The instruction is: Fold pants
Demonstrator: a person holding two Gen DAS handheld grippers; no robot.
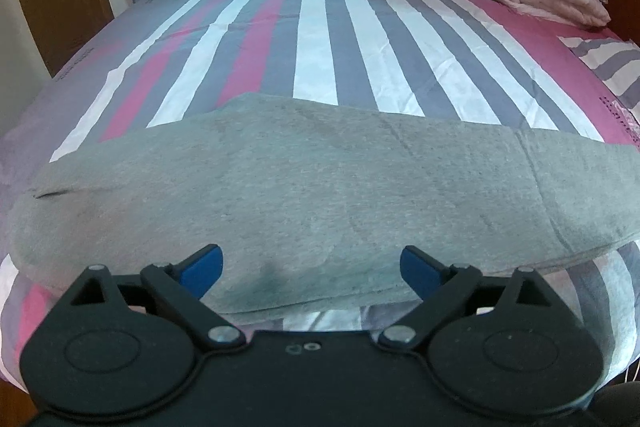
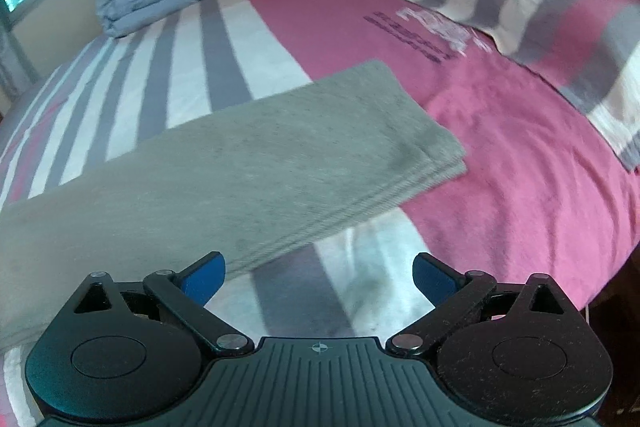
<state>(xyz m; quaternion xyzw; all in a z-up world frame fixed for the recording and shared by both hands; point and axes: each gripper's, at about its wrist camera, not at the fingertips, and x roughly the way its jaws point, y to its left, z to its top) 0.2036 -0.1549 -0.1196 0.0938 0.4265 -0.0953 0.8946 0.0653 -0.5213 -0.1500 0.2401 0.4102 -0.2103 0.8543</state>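
You are holding your left gripper point(image 1: 311, 269) and your right gripper point(image 2: 319, 277) with blue-tipped jaws spread wide, gripping nothing, while the grey knit pants point(image 1: 280, 187) are lying folded lengthwise across the pink, white and grey striped bedsheet point(image 1: 316, 39).
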